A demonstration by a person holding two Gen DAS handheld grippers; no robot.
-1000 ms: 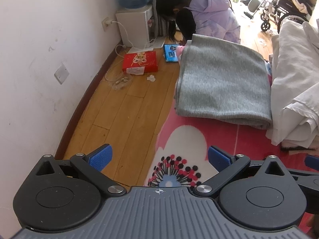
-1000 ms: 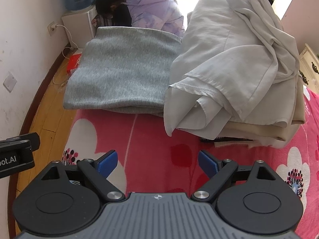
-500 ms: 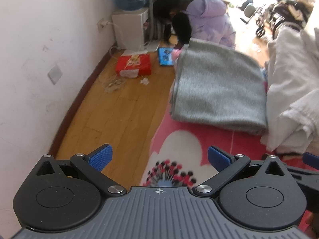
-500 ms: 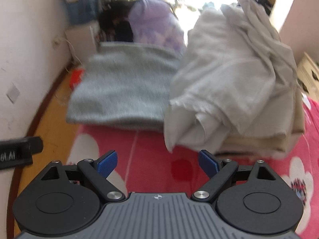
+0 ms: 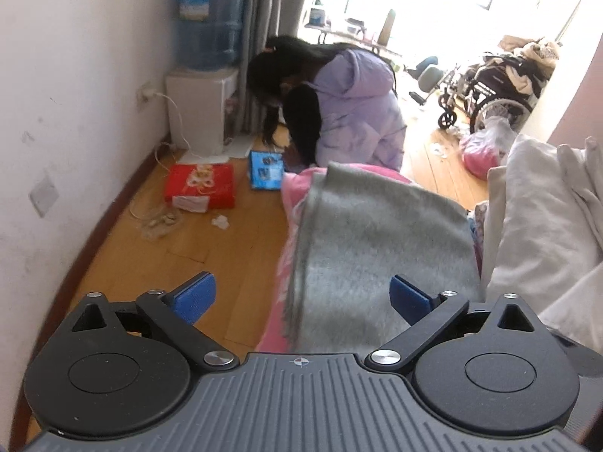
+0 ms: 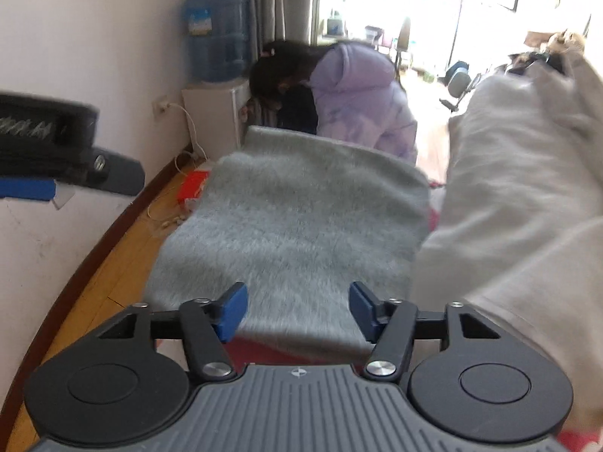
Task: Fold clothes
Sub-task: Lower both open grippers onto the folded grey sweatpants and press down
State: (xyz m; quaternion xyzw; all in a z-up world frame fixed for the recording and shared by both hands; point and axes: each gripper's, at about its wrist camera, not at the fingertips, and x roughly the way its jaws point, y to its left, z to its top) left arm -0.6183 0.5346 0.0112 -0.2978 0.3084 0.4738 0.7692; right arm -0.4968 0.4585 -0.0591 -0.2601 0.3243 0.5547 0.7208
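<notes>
**A:** Wooden floor runs along the white wall on the left, and the bed with its pink flowered cover (image 5: 286, 203) sits to the right of it. From the left wrist view, where is the piece to fold?

**B:** The grey garment (image 5: 377, 248) lies flat on the bed, its left edge hanging close to the bed's side. The left hand-held gripper (image 5: 303, 297) hovers over its near left corner with the jaws spread wide and nothing pinched. Pale bedding (image 5: 542, 226) is heaped just to the right, and a person in a lilac jacket (image 5: 354, 113) crouches on the floor at the far end.

**A:** And from the right wrist view?

**B:** The same grey garment (image 6: 297, 226) fills the middle. The right hand-held gripper (image 6: 297, 310) is over its near edge, jaws closing, with the hem between the pads but, as far as I can tell, not yet clamped. The pale bedding (image 6: 520, 196) presses in on the right.

**A:** How should the grasp go?

**B:** I'd take both near corners at matching points, pinching every layer of the hem but not the bed cover beneath. The right one should stay clear of the pale heap. Then lift evenly, so the fold lands square.
</notes>
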